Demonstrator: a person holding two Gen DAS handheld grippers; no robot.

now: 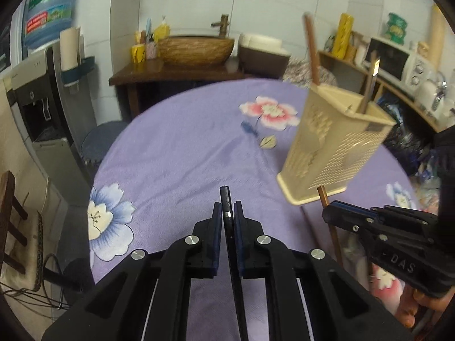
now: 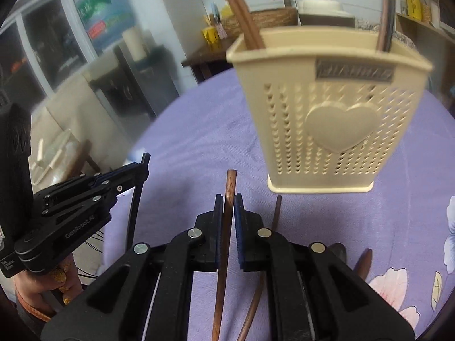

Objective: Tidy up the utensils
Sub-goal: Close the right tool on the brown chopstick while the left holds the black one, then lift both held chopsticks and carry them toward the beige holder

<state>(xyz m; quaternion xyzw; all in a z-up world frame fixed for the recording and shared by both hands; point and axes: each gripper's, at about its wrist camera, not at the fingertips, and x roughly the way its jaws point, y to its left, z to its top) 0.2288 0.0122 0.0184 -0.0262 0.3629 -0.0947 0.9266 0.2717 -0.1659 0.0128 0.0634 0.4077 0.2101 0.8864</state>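
A beige perforated utensil holder [image 1: 332,145] [image 2: 332,113] stands on the purple floral tablecloth [image 1: 184,147]. It holds brown chopsticks [image 2: 241,14] on its left side and dark utensils [image 2: 386,22] on its right. My left gripper [image 1: 227,206] [image 2: 143,167] is shut on a thin black stick [image 1: 226,199] [image 2: 136,204], lifted off the cloth. My right gripper [image 2: 229,199] [image 1: 331,209] is shut on a brown chopstick [image 2: 229,187] [image 1: 324,196], just in front of the holder's base. Both grippers are near the table's front edge.
More brown utensils [image 2: 276,213] [image 2: 364,261] lie on the cloth by my right gripper. Behind the table are a wooden basin [image 1: 196,49] on a dark stand, a water dispenser [image 1: 42,108] at the left and a microwave [image 1: 395,59] on shelves at the right.
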